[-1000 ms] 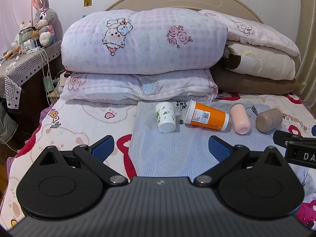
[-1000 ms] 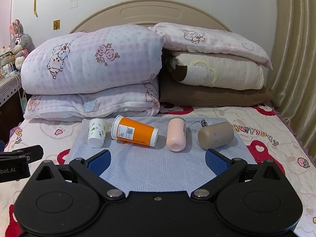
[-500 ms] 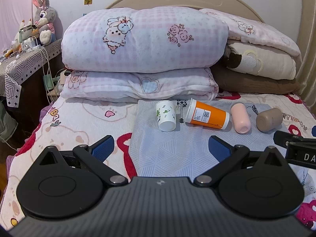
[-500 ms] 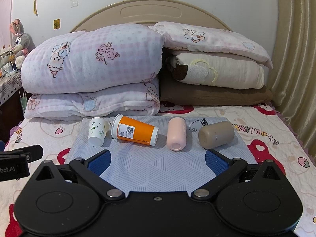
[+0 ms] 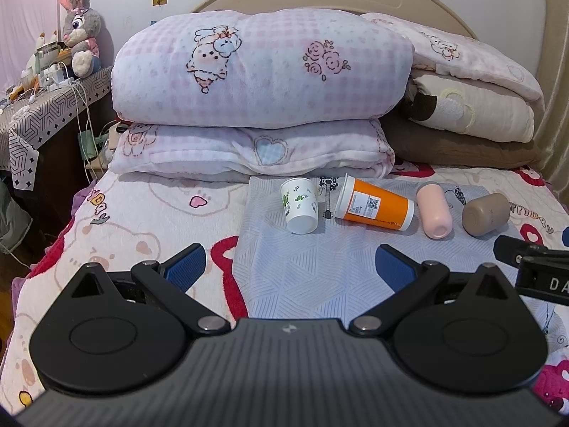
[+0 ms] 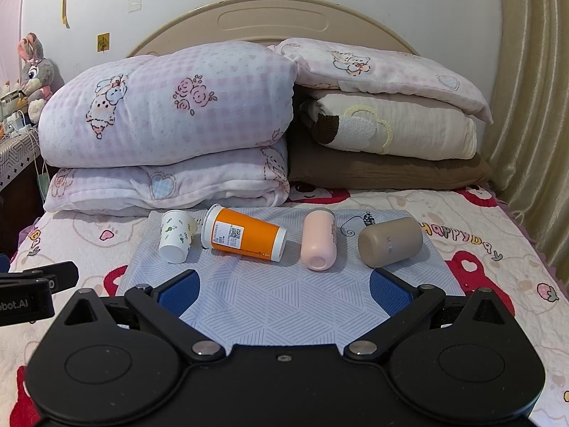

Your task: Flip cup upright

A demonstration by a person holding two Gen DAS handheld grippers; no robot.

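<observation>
Several cups lie on their sides in a row on a pale blue mat (image 5: pixel 320 270) (image 6: pixel 270 291) on the bed. From left: a white cup with green leaf print (image 5: pixel 299 205) (image 6: pixel 176 235), an orange cup with a white lid (image 5: pixel 375 203) (image 6: pixel 245 233), a pink cup (image 5: pixel 434 210) (image 6: pixel 317 239), and a taupe cup (image 5: pixel 485 213) (image 6: pixel 389 242). My left gripper (image 5: pixel 290 267) is open and empty, short of the white cup. My right gripper (image 6: pixel 282 290) is open and empty, short of the pink cup.
Folded pink quilts (image 5: pixel 256 82) and pillows (image 6: pixel 391 128) are stacked right behind the cups against the headboard. A cluttered side table with a stuffed rabbit (image 5: pixel 80 32) stands left of the bed. A curtain (image 6: pixel 533 142) hangs at the right.
Both views have shifted very slightly; the cups have not moved and both grippers stay open.
</observation>
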